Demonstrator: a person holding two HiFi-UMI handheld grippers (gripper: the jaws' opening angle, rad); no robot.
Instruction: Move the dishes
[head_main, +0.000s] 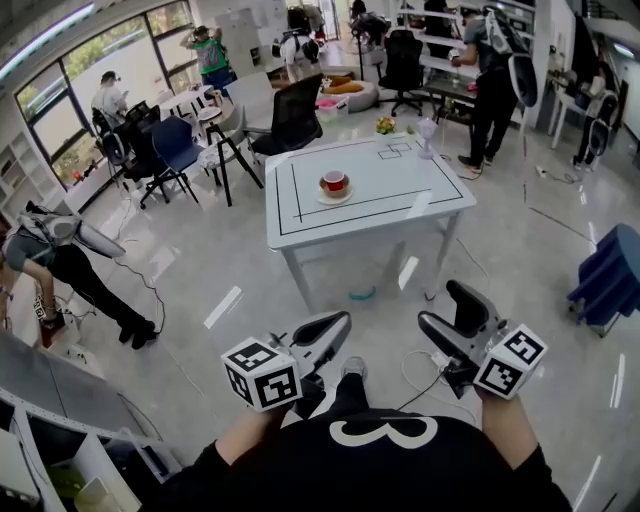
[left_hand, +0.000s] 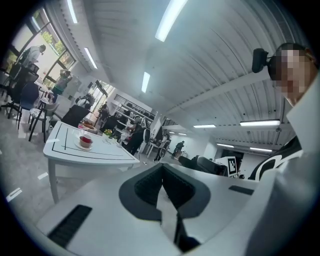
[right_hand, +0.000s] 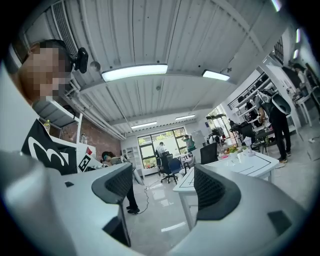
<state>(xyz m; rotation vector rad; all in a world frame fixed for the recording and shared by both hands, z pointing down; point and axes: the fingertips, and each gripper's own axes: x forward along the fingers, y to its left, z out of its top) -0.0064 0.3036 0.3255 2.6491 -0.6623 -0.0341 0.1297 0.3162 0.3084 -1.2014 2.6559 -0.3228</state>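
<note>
A red cup (head_main: 334, 181) stands upright on a white saucer (head_main: 335, 199) — near the middle of the white table (head_main: 410, 195), far ahead, inside its black outline.

Both forearms (head_main: 247, 447) reach forward from the torso at the bottom of the head view, and each ends behind its marker cube (head_main: 262, 373). The left gripper (head_main: 336, 322) points roughly level, ahead and slightly rightward, its jaws closed together with nothing between them. The right gripper (head_main: 444, 306) is beside it, the two apart, its jaws spread wide and empty, the dark ribbed pads (right_hand: 212, 192) facing each other.
</note>
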